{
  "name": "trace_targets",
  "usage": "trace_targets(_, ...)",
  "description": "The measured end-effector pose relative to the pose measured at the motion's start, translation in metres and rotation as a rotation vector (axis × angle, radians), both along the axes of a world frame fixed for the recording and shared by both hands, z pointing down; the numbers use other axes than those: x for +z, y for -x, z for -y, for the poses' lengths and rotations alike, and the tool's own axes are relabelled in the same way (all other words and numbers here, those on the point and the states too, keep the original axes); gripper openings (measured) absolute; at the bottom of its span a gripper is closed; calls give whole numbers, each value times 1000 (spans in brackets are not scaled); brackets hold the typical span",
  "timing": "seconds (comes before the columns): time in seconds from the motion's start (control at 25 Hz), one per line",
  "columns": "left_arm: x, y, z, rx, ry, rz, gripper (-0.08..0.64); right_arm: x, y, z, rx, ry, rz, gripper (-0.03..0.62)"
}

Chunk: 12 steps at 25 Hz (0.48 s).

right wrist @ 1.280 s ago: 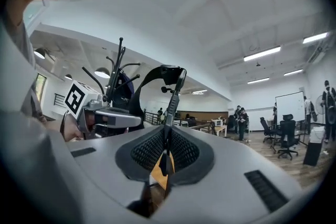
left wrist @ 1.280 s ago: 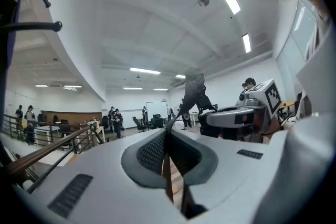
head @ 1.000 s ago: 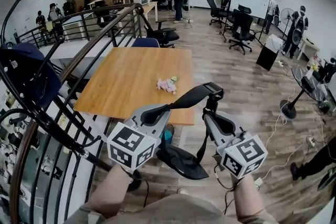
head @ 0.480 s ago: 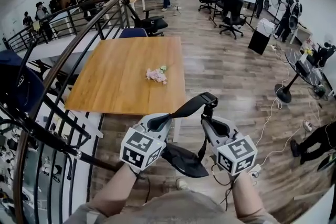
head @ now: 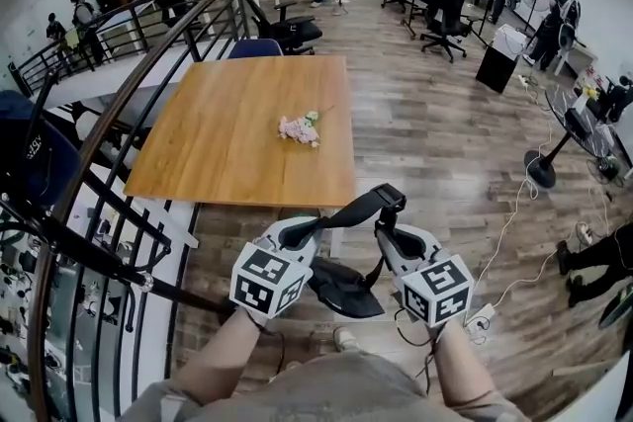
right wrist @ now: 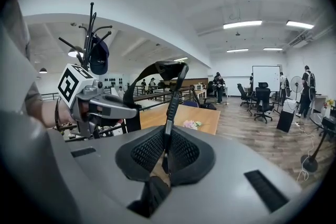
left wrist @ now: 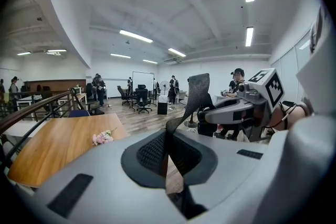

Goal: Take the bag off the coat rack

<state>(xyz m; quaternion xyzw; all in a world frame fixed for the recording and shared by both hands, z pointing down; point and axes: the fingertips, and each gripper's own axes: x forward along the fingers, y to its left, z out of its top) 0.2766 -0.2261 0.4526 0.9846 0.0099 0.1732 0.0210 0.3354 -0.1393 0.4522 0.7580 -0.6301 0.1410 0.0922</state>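
Between left claw (head: 300, 230) and right claw (head: 389, 232), bag (head: 346, 288) hangs crosswise.

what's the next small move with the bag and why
Probably carry the bag forward over the wooden table and lower it there. Both the left hand-held gripper and right hand-held gripper are shut on its strap, it hangs free of the coat rack, and the table lies just ahead.
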Motion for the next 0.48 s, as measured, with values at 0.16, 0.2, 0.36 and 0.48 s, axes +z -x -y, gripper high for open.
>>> trace_targets(0.16, -6, 4, 3, -19, -2, -1, 17, -5, 3, 4, -21, -2, 1, 49)
trace_targets(0.2, -8, 5, 4, -23, -4, -3, 17, -6, 4, 6, -26, -4, 0, 48)
trace_targets(0.36, -12, 7, 8, -31, -13, -9, 18, -8, 4, 11, -40, -10, -5, 49)
trace_targets(0.48, -14, 9, 11, -43, -19, -18, 18, -9, 6, 15, -56, -9, -9, 48)
